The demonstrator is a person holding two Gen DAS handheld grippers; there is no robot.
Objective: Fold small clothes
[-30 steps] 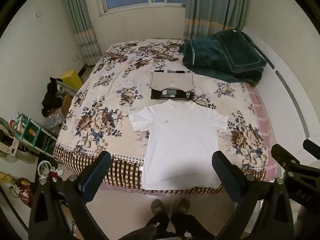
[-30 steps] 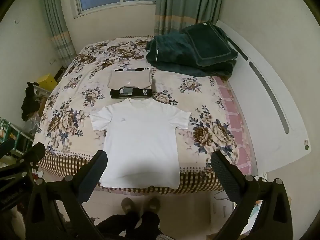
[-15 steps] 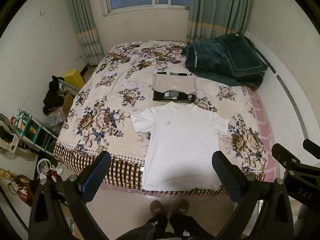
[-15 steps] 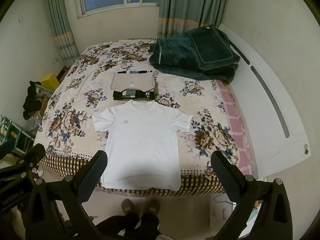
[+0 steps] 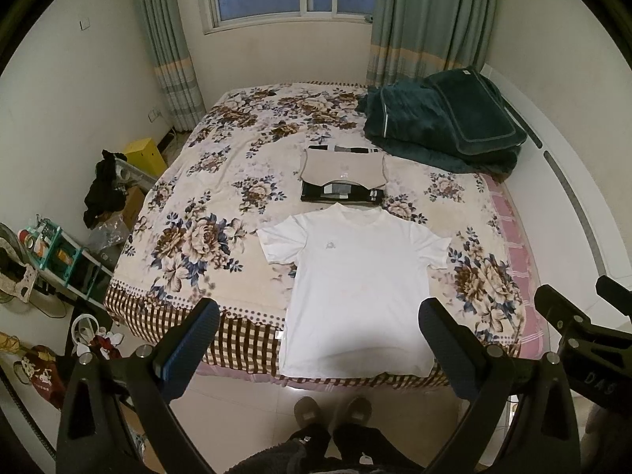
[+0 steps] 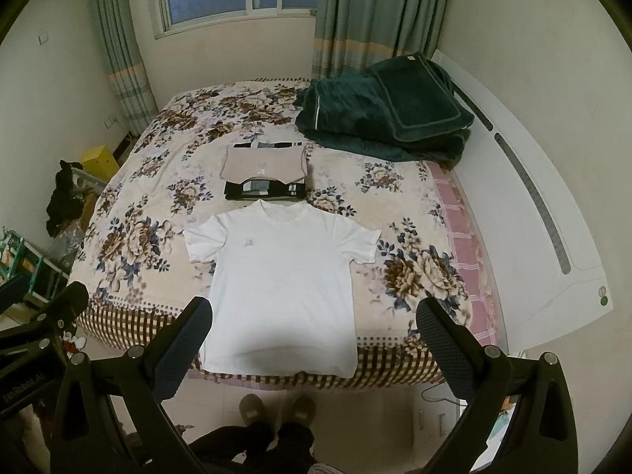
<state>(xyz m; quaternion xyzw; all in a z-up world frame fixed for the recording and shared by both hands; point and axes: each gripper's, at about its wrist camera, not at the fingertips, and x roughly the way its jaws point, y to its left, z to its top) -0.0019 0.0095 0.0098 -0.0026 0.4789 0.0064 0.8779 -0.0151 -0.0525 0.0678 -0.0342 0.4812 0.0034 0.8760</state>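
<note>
Below both grippers, flat on the near part of the bed (image 5: 221, 166), lies the white T-shirt (image 5: 355, 284), front up, collar toward the window and hem hanging a little over the near bed edge. Its long axis runs straight away from the person, whose slippered feet (image 6: 276, 409) stand at the hem's middle. The left gripper (image 5: 318, 333) and the right gripper (image 6: 314, 330) are both held high, well apart from the cloth, each with its fingers spread wide and holding nothing.

From the left wrist view the shirt sits slightly right of centre, from the right wrist view slightly left, so it lies between the two, each gripper nearer its own side. The left sleeve and left hem corner probably fall to the left gripper, the right ones to the right.

Just beyond the collar, nearly touching it, sits a stack of folded clothes (image 5: 341, 175), beige on top of black; a fold carried toward the collar could likely nudge it. A dark green blanket (image 5: 442, 126) is heaped at the far right, well clear. Nothing lies on the shirt itself.
</note>
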